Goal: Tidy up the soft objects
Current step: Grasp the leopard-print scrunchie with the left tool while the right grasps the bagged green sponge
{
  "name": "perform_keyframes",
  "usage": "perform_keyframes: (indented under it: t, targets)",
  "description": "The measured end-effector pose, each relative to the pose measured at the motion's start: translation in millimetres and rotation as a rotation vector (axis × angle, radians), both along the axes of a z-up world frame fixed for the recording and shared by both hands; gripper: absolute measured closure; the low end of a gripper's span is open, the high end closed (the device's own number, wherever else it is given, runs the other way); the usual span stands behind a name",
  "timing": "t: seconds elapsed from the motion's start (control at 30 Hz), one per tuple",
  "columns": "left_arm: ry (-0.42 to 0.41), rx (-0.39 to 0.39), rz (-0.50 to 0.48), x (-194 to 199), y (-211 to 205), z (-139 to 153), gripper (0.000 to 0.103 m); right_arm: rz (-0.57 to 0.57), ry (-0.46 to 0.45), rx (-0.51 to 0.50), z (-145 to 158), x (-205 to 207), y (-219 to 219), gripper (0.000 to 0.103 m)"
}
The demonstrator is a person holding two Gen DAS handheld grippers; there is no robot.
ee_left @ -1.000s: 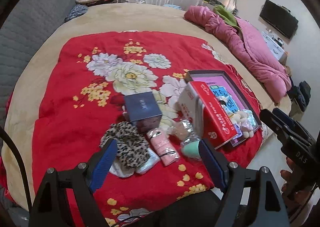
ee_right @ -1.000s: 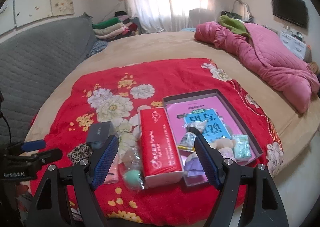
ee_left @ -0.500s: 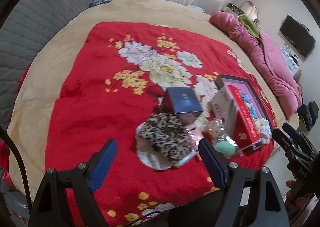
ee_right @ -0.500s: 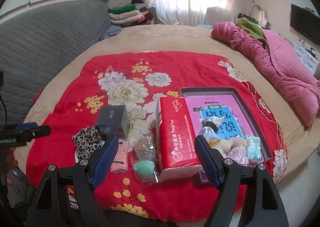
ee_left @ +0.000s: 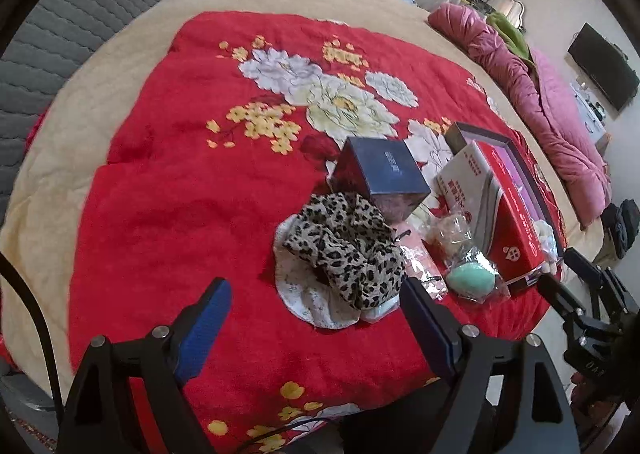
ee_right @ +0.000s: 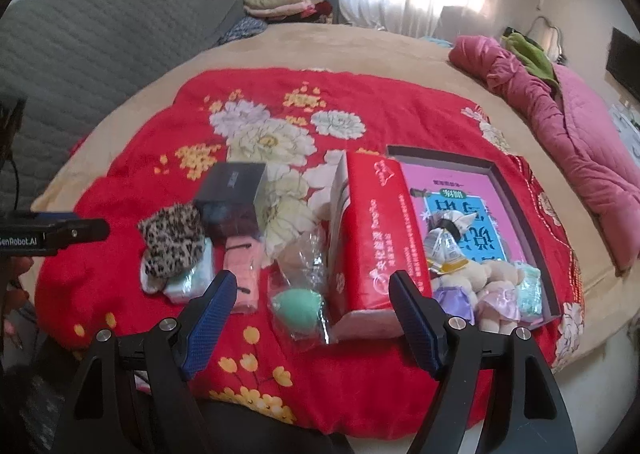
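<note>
On red blanket [ee_left: 168, 214], leopard cloth [ee_left: 348, 246] beside blue box [ee_left: 384, 170], green sponge [ee_right: 296, 304] left of tissue pack [ee_right: 376, 238], plush [ee_right: 480, 282] in tray [ee_right: 516, 194], left claw [ee_left: 316, 318] gaping, empty, right claw [ee_right: 310, 310] gaping, empty

left tool [ee_left: 316, 312] open | above red blanket [ee_left: 168, 214] | near leopard cloth [ee_left: 348, 246]

Left gripper [ee_left: 314, 308] has moved leftward; leopard-print cloth [ee_left: 346, 248] now between its jaws.
</note>
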State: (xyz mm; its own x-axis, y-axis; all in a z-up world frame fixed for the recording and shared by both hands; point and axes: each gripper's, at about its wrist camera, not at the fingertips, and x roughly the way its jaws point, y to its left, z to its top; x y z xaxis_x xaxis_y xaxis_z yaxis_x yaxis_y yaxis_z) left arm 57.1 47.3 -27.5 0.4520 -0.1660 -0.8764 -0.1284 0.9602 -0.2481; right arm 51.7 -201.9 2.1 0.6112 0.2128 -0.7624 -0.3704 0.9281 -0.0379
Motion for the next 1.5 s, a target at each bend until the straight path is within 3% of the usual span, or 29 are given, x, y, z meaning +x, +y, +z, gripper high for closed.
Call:
perform_keyframes:
  t: [0.27, 0.43, 0.63, 0.8, 0.97, 1.07, 1.13, 1.23, 1.3, 1.5]
  targets:
    - [0.065, -0.117, 0.003, 23.7, 0.8, -31.6, 0.017, 0.070, 0.011, -0.104, -25.0, 2.6, 13.9, 0.024]
    - [0.077, -0.156, 0.007, 33.7, -0.1, -41.8, 0.021, 0.161, -0.009, -0.275, -48.2, -3.6, 35.9, 0.024]
    - [0.078, -0.186, 0.012, 38.3, 1.6, -48.3, 0.030, 0.239, -0.089, -0.510, -72.3, -8.0, 63.0, 0.024]
    - [0.078, -0.239, 0.025, 42.9, 7.1, -52.8, 0.038, 0.289, -0.103, -0.670, -100.0, -7.8, 74.1, 0.024]
    - [0.087, -0.255, 0.019, 47.0, 4.0, -55.7, 0.046, 0.312, -0.123, -0.743, -115.2, -3.1, 78.8, 0.026]
    - [0.100, -0.252, 0.017, 49.8, 1.7, -59.8, 0.052, 0.320, -0.132, -0.784, -125.0, 0.3, 82.6, 0.035]
    - [0.109, -0.270, 0.019, 51.2, 2.2, -63.8, 0.058, 0.325, -0.121, -0.796, -130.1, 3.4, 84.4, 0.047]
    - [0.116, -0.292, 0.028, 52.2, 4.7, -68.5, 0.069, 0.324, -0.131, -0.773, -129.8, 6.3, 82.0, 0.051]
    - [0.113, -0.305, 0.030, 52.4, 6.2, -69.9, 0.082, 0.316, -0.144, -0.752, -125.1, 5.0, 82.1, 0.052]
    - [0.080, -0.305, 0.032, 49.4, 9.0, -64.5, 0.091, 0.271, -0.091, -0.517, -89.8, 10.2, 66.1, 0.053]
